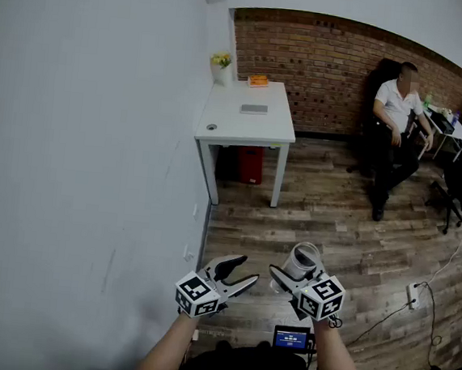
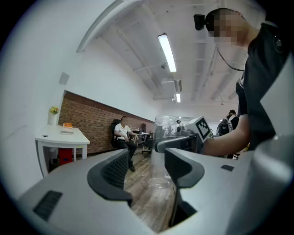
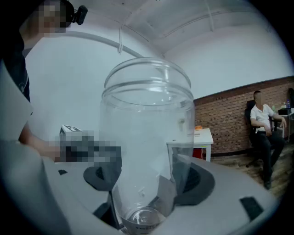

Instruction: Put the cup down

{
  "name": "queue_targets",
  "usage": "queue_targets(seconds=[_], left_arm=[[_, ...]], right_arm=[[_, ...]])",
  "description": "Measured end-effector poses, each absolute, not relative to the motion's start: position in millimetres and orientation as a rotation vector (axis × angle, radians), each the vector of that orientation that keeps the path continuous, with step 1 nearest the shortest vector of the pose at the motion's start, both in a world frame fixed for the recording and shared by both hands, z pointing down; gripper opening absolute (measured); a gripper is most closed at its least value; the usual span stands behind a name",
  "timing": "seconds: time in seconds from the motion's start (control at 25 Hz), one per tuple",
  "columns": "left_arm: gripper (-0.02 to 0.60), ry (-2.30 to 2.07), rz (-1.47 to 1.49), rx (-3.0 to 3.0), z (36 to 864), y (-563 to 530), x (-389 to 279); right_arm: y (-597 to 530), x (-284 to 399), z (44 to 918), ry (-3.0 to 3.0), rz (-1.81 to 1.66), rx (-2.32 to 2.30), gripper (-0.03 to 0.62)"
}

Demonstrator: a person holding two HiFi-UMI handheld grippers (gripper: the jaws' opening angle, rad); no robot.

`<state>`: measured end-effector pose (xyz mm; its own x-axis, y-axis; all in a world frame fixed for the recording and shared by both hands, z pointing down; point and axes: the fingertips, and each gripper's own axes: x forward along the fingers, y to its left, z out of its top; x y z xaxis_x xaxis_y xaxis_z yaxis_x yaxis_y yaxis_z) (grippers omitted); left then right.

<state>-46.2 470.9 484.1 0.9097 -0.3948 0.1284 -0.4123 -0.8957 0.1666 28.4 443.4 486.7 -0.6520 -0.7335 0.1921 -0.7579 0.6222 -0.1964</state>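
Your right gripper (image 1: 287, 277) clamps the clear cup (image 1: 303, 259) near its base, in mid-air, well short of the white table (image 1: 237, 125). Left gripper (image 1: 249, 270) stands wide and empty, equally far from the table. Cup not yet down; approach, lowering and release remain.

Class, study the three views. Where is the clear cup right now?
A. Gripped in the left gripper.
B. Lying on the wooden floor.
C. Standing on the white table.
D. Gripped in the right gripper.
D: the right gripper view shows the clear cup clamped upright in the right gripper, while the left gripper stands open and holds nothing.
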Motion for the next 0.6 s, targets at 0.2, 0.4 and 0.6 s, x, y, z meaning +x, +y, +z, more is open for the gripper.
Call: queue_targets(seconds=[0.2,0.4,0.6], left_arm=[[0.252,-0.618,0.138,2.882,486.2,469.2,-48.2],[0.252,-0.616,0.14,2.879,488.2,468.2,-47.2],[0.252,-0.613,0.141,2.878,488.0,468.0,-44.3]], right_arm=[[442.4,25.5,489.0,-2.743,0.388,1.25,0.356],[441.9,25.9,489.1,-2.756,0.396,1.248,0.356],[443.2,27.6,489.1,-2.766,0.405,1.238,0.357]])
